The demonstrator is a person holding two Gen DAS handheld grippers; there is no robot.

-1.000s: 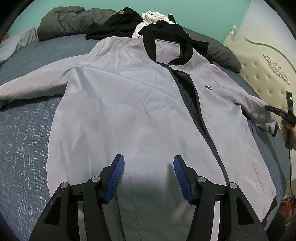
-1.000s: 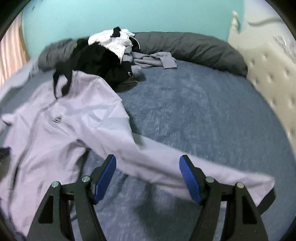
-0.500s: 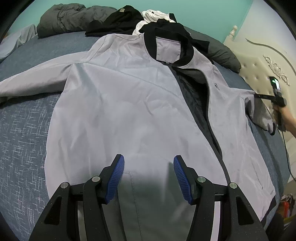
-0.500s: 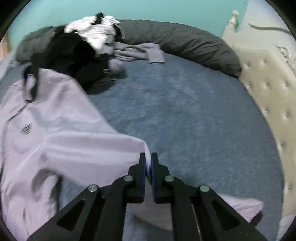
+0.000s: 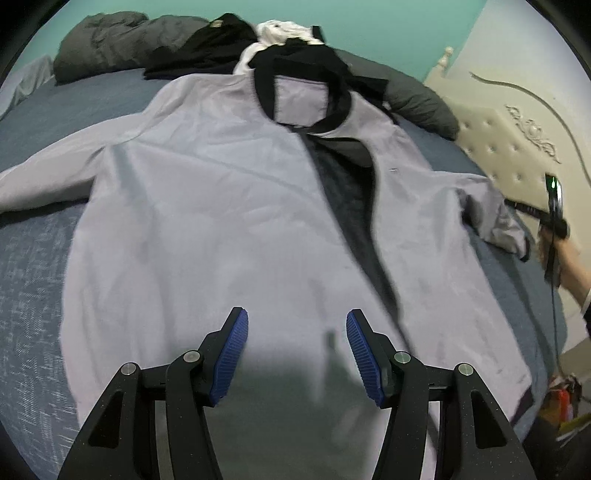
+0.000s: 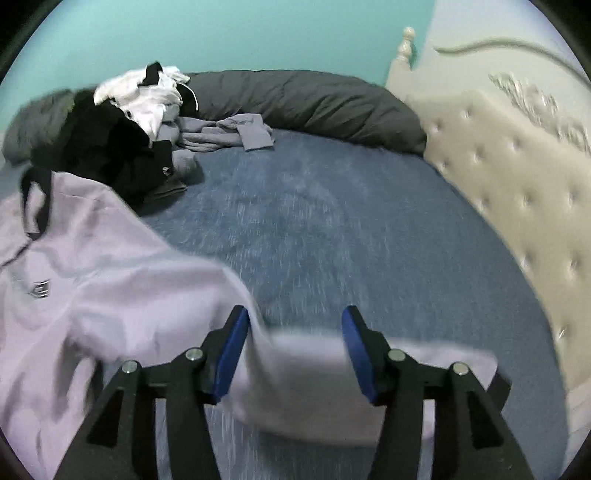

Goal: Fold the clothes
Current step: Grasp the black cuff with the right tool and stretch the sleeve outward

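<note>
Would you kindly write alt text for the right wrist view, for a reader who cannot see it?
The right claw stands open over a grey jacket sleeve lying across a blue bed. The jacket body spreads left; a clothes pile sits behind it.

Pale lilac-grey jacket [image 5: 207,221] with black collar [image 5: 332,122], flecked blue bedspread [image 6: 332,221], teal wall [image 6: 240,33], cream headboard [image 6: 517,177]

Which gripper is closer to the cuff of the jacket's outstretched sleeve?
Right. The right gripper hovers open directly over that sleeve near its cuff. The left gripper sits at the jacket's hem.
</note>
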